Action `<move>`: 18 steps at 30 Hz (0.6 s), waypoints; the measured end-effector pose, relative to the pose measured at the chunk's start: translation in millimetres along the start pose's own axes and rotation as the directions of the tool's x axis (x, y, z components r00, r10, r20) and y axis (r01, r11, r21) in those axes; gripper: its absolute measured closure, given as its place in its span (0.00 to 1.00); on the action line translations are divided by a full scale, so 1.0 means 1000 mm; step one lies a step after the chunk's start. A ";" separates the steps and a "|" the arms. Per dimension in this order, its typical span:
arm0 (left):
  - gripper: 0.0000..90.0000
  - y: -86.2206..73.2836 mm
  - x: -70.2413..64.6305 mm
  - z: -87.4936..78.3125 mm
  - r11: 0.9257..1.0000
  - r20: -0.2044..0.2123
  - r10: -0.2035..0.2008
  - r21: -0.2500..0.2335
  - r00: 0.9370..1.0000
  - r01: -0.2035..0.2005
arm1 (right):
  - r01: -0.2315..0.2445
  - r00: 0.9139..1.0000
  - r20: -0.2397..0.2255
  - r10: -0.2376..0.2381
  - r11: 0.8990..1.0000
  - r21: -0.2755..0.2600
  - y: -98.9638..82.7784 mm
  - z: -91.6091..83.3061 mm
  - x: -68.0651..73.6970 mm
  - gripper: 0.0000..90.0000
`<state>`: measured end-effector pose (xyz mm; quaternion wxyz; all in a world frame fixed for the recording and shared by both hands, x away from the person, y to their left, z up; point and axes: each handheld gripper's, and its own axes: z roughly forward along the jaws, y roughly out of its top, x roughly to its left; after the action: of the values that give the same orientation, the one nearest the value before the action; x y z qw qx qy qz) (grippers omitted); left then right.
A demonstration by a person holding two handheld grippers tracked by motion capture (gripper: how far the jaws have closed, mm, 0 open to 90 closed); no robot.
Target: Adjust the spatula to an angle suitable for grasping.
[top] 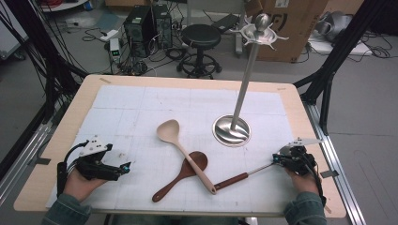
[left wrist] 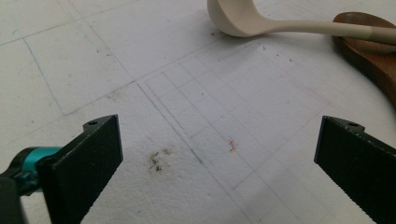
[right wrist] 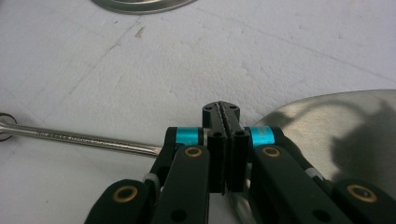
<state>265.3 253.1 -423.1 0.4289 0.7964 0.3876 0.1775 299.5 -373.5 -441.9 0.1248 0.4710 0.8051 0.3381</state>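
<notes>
A metal spatula with a red-brown handle lies on the white mat at the right. Its shaft runs under my right gripper and its steel blade lies just beyond. My right gripper is shut, with its jaws pressed together over the spatula's neck and nothing between them. I cannot tell whether they touch the metal. A cream ladle lies across a dark wooden spoon at mid-table. My left gripper rests at the left, open and empty. The mat shows between its jaws, with the ladle and the wooden spoon beyond.
A tall steel utensil stand rises from a round base right of centre, with hooks at its top. The mat covers most of the wooden table. A stool, computers and boxes stand on the floor behind.
</notes>
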 end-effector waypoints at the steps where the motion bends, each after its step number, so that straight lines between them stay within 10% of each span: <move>1: 0.02 0.000 0.000 0.000 1.000 0.000 -0.001 0.000 1.000 0.001 | -0.003 1.000 -0.003 0.003 1.000 -0.001 -0.001 -0.001 0.000 1.00; 18: 0.02 0.000 0.001 0.001 1.000 -0.003 -0.002 0.001 1.000 0.002 | 0.107 0.987 -0.112 -0.112 0.993 -0.054 0.014 0.001 0.035 1.00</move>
<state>266.2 253.1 -423.5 0.4283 0.7959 0.3891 0.1780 291.1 -339.5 -429.1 0.1077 0.4027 0.8273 0.3766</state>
